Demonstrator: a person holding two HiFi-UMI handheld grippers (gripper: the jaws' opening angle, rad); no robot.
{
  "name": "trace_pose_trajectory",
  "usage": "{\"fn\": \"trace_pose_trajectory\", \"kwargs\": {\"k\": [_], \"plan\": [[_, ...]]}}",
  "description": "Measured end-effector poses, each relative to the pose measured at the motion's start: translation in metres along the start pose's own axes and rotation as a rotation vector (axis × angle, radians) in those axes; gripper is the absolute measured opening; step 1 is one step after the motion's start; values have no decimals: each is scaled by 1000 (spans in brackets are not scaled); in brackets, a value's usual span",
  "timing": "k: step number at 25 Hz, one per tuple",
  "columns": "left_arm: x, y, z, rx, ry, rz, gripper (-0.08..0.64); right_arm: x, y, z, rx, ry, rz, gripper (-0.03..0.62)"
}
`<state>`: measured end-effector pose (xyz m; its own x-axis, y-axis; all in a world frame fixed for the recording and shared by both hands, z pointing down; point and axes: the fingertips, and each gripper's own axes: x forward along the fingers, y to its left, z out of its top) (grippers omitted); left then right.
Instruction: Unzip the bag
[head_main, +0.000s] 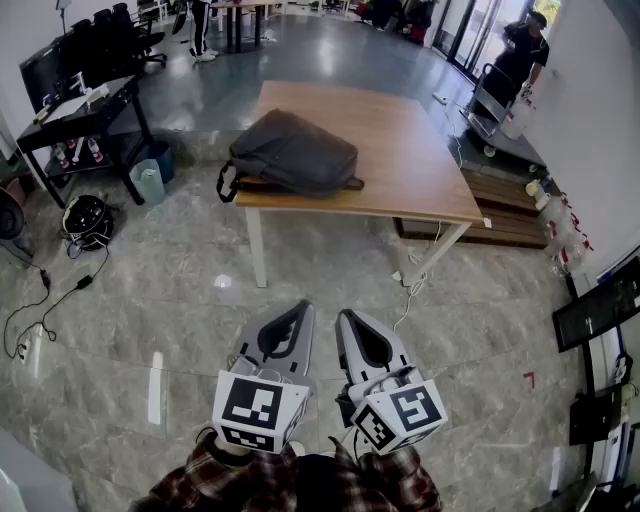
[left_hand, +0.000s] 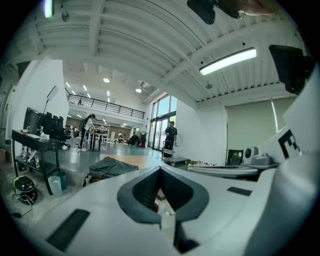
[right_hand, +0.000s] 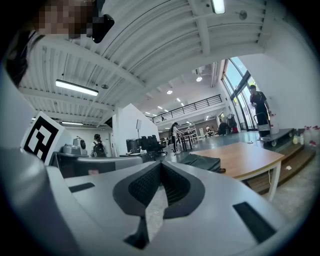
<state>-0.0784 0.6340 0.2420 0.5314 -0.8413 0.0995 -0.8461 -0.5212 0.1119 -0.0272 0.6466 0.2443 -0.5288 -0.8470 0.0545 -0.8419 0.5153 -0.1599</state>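
Standing at far left: a black shelf unit (head_main: 85, 112) with a pale bucket (head_main: 147, 182) beside it, well apart from the work; neither bears on the task.
Left gripper (head_main: 303, 310): held low and close to the person's body, pointing toward the table. Its own view shows the jaws pressed together at the tips with nothing between them, likely because nothing is within reach to grasp.
Bag (head_main: 292, 152): a dark grey backpack lying flat at the near-left corner of the table, one strap loop hanging over the edge. It looks closed, though the zipper pull is too small to pick out. Lying near the edge should put the zip within easy reach from that side.
Table (head_main: 420, 150): wooden top on white legs, well apart from both grippers.
Right gripper (head_main: 344, 318): just beside the left one and aimed the same way; jaws closed on themselves, empty.
Stage: judged not yet begun. An approach to the table comes first, then probably one gripper steadying the bag while the other takes the pull.
Far right: a person (head_main: 525, 48) by a trolley (head_main: 492, 105), away from the table.
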Motion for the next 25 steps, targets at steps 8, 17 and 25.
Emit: {"fn": "trace_pose_trajectory", "kwargs": {"k": [8,17,25], "plan": [[95,98,48,24,-24,-25,6,135,-37,41,-25,-27,-13,11],[178,171,55,23,12,-89,6,239,-76,46,-14,-10,-66,11],[268,213,46,9,48,-95,6,314,-145,38,19,20,-95,11]]}}
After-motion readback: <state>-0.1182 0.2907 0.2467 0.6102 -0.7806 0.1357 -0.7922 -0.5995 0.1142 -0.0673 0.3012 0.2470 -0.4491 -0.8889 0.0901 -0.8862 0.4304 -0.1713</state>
